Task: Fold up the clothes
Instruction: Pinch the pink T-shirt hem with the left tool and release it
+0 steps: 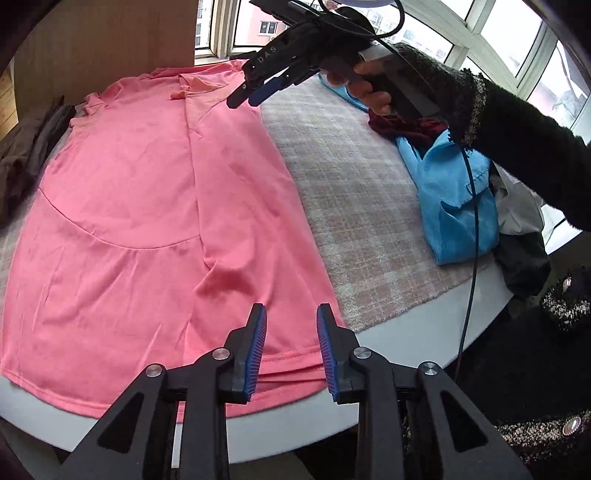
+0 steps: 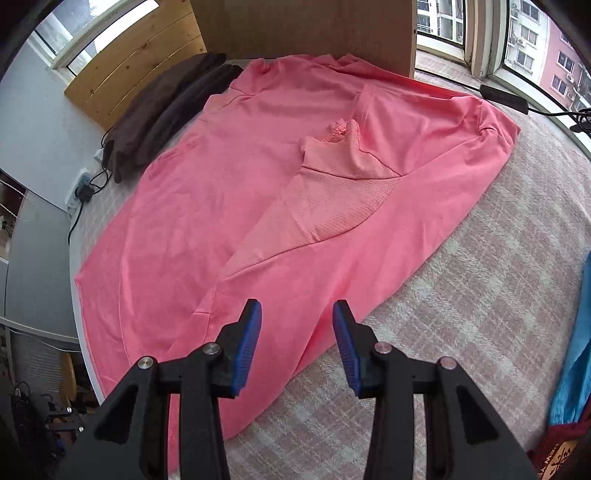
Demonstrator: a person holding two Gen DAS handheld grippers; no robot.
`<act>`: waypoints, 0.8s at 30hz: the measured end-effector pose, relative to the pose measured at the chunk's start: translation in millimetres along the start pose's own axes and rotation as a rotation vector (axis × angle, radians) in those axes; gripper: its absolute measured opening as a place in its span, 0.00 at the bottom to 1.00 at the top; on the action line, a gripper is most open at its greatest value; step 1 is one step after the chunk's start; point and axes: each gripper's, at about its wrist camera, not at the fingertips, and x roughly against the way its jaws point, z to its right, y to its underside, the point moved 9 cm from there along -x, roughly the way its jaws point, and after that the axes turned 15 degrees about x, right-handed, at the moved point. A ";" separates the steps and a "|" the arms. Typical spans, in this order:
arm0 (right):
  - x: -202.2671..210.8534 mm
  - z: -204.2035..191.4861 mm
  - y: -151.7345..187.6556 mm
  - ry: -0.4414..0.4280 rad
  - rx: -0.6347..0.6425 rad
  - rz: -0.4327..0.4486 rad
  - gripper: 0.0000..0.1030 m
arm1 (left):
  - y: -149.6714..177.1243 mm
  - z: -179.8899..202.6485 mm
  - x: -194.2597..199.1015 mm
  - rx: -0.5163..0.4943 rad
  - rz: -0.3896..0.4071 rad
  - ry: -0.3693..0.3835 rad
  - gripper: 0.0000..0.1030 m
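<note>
Pink shirt [image 1: 155,206] lies flat below both grippers — jaws spread (nothing pinched).

Windows [image 2: 532,40] behind, daylight, pink building outside; wooden panel [image 2: 303,26] at rear; plank board [image 2: 136,70]; pale wall [image 2: 33,147]; checked cloth [image 2: 480,295] on white counter [image 1: 295,428].

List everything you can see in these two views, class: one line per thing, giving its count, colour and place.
pink garment: one, pink, spread flat on the table, partly folded.
checked cloth: one, pale pink and white, covering the table.
blue garment: one, blue, heaped at the right side of the table.
dark red garment: one, beside the blue one.
brown clothes: a pile, dark brown, beyond the pink garment.
wooden board: one, brown, behind the table.
left gripper: black, blue pads, jaws open over the pink hem.
right gripper: same colours, jaws open, empty.
sleeve: dark knit.
</note>
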 end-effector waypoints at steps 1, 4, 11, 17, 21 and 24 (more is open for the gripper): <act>-2.9 -6.8 0.9 0.000 0.016 -0.002 0.39 | -2.8 -9.4 -1.8 0.014 0.009 -0.033 0.26; -8.5 -20.8 2.5 0.011 0.056 -0.014 0.39 | 3.5 -41.4 0.9 0.074 0.011 -0.088 0.26; -21.2 -33.2 1.5 0.031 0.110 -0.046 0.39 | 12.0 -69.7 -4.4 0.154 -0.008 -0.085 0.26; -25.5 -30.4 -3.2 0.042 0.102 -0.046 0.39 | 21.9 -45.8 -9.2 0.078 -0.035 -0.058 0.02; -28.8 -24.7 -5.3 0.054 0.093 -0.050 0.39 | 32.3 -52.2 5.2 0.134 -0.020 -0.053 0.02; -30.3 -26.9 -4.4 0.074 0.125 -0.058 0.39 | 43.9 -67.4 2.8 0.185 -0.037 -0.085 0.02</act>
